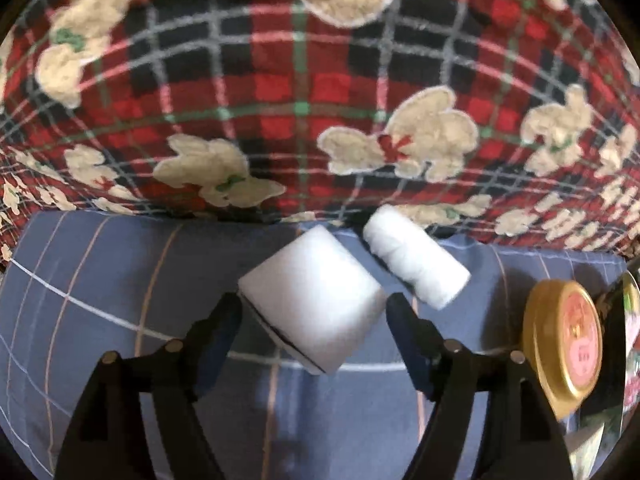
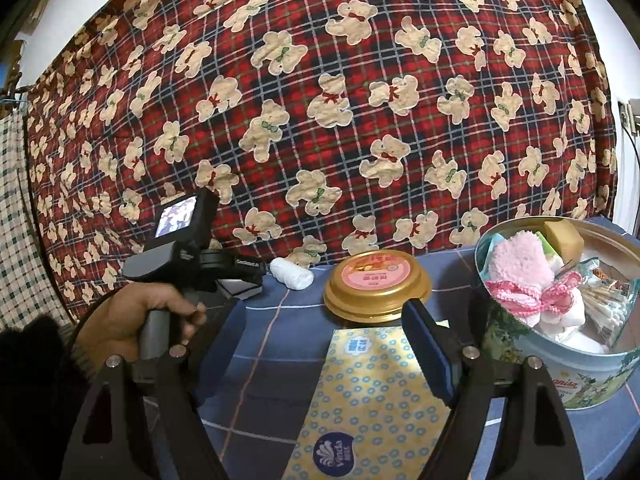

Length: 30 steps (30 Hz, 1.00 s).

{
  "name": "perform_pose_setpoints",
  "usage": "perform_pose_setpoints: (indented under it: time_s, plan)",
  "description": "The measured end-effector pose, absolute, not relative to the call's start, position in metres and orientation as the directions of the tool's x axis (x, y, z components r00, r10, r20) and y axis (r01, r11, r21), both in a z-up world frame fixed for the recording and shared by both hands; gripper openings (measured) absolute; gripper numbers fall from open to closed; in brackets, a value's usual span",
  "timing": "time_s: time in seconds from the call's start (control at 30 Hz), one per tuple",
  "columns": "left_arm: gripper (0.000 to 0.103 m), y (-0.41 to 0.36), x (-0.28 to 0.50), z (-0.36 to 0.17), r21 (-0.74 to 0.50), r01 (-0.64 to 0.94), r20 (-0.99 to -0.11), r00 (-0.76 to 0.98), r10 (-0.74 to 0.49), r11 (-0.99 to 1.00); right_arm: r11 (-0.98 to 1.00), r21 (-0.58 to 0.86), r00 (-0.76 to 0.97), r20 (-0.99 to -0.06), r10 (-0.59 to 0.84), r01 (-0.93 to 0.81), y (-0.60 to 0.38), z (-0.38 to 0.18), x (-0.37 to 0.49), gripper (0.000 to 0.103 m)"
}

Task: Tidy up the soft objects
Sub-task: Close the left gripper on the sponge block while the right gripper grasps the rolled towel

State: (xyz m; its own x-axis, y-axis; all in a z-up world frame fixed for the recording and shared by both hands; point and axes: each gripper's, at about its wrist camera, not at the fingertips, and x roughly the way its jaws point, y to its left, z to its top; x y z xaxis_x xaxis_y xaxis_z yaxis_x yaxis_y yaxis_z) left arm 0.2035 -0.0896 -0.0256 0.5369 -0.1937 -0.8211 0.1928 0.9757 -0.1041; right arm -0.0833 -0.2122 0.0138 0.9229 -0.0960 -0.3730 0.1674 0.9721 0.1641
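your left gripper (image 1: 314,316) brackets the white foam block (image 1: 314,300), jaws wide, grip unconfirmed. beside the tin (image 2: 560,364), already part-filled, the cotton roll (image 1: 416,256) and tissue pack (image 2: 360,400) remain.

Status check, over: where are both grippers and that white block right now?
Left gripper straddles the white foam block, grip unclear. Right gripper open, above the yellow tissue pack. White roll beside the block; gold lid and tin nearby.

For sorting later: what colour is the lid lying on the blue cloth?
The lid is gold with a pink centre, seen best from the right wrist.
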Motion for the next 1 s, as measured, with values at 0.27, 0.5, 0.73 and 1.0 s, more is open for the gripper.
perform_pose_setpoints:
  time_s: [0.27,0.5,0.73,1.0]
  plan:
    - [0.044,-0.094,0.207,-0.041,-0.065,0.231,-0.825,0.536,-0.182,0.971,0.968,0.163,0.909,-0.401,-0.113,0.192,-0.213,0.009,-0.075,0.082]
    - [0.038,-0.061,0.197,-0.033,-0.093,0.252,-0.81,0.543,-0.221,0.963,0.957,0.207,0.884,-0.458,-0.089,0.204,-0.205,0.006,-0.047,0.082]
    - [0.038,-0.024,0.199,-0.03,-0.126,0.285,-0.807,0.528,-0.265,0.95,0.974,0.103,0.853,-0.508,-0.121,0.2,-0.166,0.009,0.016,0.082]
    - [0.038,0.018,0.19,-0.025,-0.142,0.288,-0.775,0.563,-0.287,0.947,0.958,0.041,0.728,-0.659,-0.187,0.283,-0.151,-0.011,0.119,0.082]
